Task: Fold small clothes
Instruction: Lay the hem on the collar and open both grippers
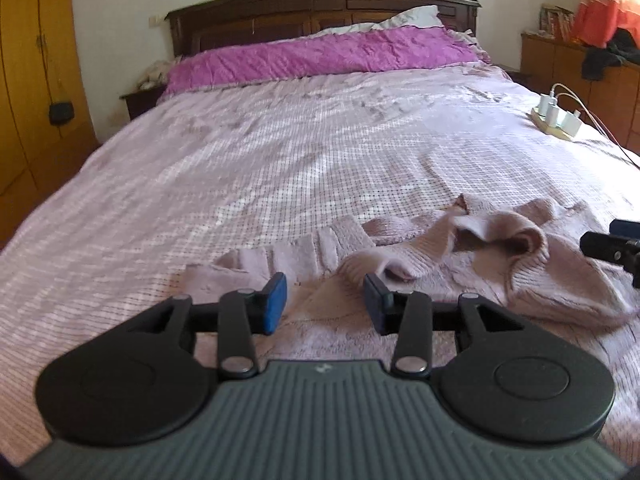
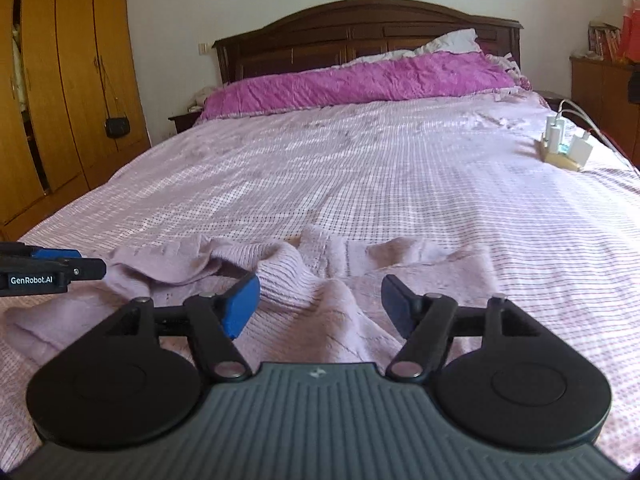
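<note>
Only left hand-held gripper [image 1: 325,303] sees sweater's [image 1: 500,248] possibly inside-out sleeve.

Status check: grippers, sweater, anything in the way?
Left gripper open, empty. Right gripper open, empty. Pink sweater rumpled on the bed, unfolded. Power strip far right, clear of work.

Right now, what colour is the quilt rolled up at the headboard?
Bright magenta-purple quilt, crinkled in texture; the right wrist view shows it best.
</note>
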The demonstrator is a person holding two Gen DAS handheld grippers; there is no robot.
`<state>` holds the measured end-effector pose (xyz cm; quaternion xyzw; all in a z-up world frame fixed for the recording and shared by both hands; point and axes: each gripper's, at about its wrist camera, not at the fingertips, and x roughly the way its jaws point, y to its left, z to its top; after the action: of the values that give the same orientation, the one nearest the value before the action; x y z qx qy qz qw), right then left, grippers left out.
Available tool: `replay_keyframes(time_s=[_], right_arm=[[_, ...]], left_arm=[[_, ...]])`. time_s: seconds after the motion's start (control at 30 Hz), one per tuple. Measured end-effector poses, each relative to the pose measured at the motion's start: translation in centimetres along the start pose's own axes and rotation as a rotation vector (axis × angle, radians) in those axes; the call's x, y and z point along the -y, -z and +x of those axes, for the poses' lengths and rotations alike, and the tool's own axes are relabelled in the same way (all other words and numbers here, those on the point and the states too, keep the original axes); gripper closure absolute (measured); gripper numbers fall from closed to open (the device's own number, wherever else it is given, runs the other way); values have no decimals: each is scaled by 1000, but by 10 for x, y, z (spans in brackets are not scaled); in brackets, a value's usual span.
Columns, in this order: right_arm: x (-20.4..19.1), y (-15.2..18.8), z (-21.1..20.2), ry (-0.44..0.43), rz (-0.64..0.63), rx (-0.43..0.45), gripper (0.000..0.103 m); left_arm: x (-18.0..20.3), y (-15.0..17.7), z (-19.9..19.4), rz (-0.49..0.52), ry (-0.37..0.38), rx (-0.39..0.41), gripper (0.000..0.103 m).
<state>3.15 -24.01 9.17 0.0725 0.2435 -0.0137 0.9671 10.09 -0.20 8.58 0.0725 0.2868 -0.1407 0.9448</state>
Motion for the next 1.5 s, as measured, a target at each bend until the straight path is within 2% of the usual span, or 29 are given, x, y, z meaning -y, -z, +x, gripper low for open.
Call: replay_keyframes(time_s=[0.17, 0.43, 0.57, 0.97, 1.2, 1.33, 1.43, 1.5], right_arm=[[4, 7, -30, 5, 6, 15, 29], [-2, 22, -54, 5, -27, 4, 29], [-6, 28, -53, 7, -24, -9, 29], [-22, 31, -38, -29, -82, -49, 28], [-48, 33, -38, -79, -202, -21, 29], [-60, 32, -30, -101, -245, -38, 32], [-64, 33, -20, -99, -260, -65, 40], [-64, 34, -10, -92, -255, -97, 51]], left_arm=[[0, 6, -19, -4, 9, 12, 59], [-3, 22, -32, -17, 12, 0, 59], [0, 28, -31, 3, 0, -13, 59], [13, 37, -28, 37, 26, -31, 59], [20, 38, -27, 67, 48, -29, 59], [24, 38, -25, 70, 58, -31, 59], [27, 38, -23, 79, 74, -35, 59], [28, 38, -22, 84, 91, -40, 59]])
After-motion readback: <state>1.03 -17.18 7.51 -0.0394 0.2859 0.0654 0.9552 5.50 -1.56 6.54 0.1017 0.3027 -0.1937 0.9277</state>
